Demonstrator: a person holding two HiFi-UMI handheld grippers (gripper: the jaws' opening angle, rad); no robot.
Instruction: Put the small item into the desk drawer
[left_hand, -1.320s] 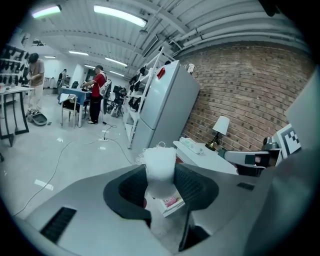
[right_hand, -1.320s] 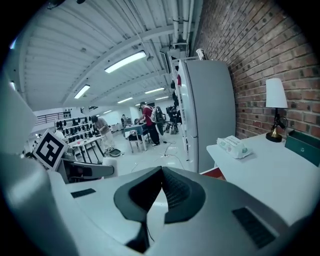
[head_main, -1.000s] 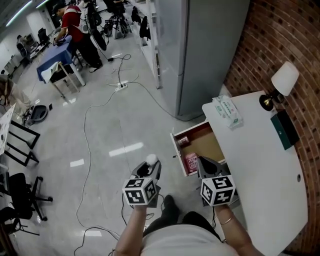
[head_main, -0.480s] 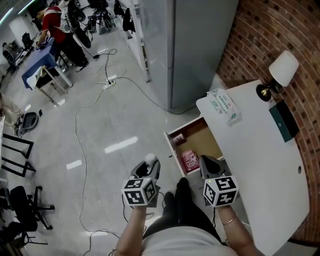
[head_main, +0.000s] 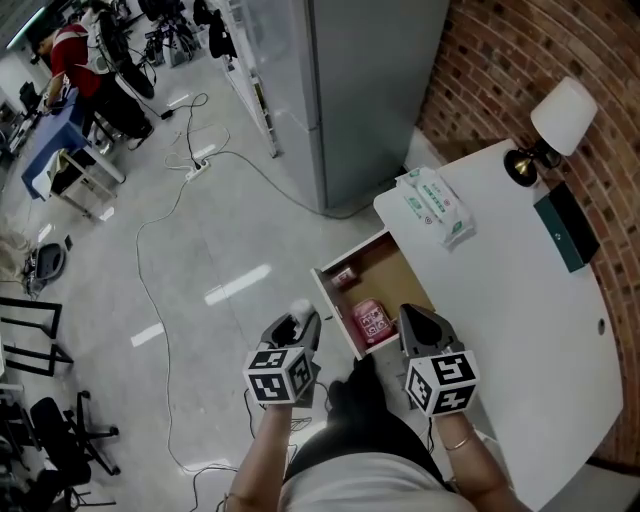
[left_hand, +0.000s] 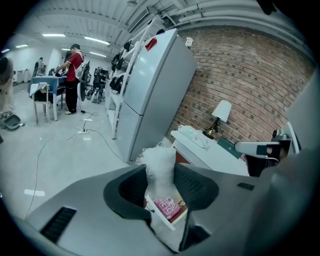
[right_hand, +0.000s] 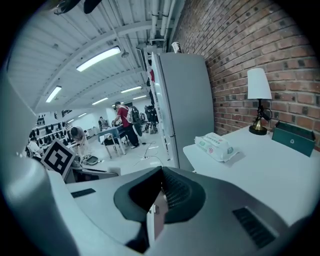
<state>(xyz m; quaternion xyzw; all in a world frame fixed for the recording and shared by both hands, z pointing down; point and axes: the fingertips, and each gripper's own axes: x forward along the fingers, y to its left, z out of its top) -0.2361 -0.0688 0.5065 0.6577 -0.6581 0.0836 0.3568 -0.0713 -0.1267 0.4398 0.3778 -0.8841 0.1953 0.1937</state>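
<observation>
My left gripper (head_main: 298, 322) is shut on a small white mesh-wrapped item (head_main: 300, 309), held over the floor just left of the open desk drawer (head_main: 333, 308). In the left gripper view the item (left_hand: 160, 162) stands upright between the jaws, with the drawer's pink packet (left_hand: 169, 208) showing below it. The drawer's brown bottom (head_main: 388, 280) carries that pink packet (head_main: 372, 322) and a small red thing (head_main: 344, 277). My right gripper (head_main: 418, 322) hovers at the drawer's near right corner, by the white desk (head_main: 520, 330). Its jaws (right_hand: 161, 175) meet at the tips with nothing in them.
On the desk lie a pack of wet wipes (head_main: 433, 205), a lamp (head_main: 548, 125) and a dark green box (head_main: 567, 228). A grey fridge (head_main: 370, 90) stands behind the drawer beside a brick wall. Cables (head_main: 165, 230) trail over the floor at left; people work far off.
The view has drifted so that the desk and drawer sit further left and closer to both grippers. The left gripper keeps the white item; the right stays shut.
</observation>
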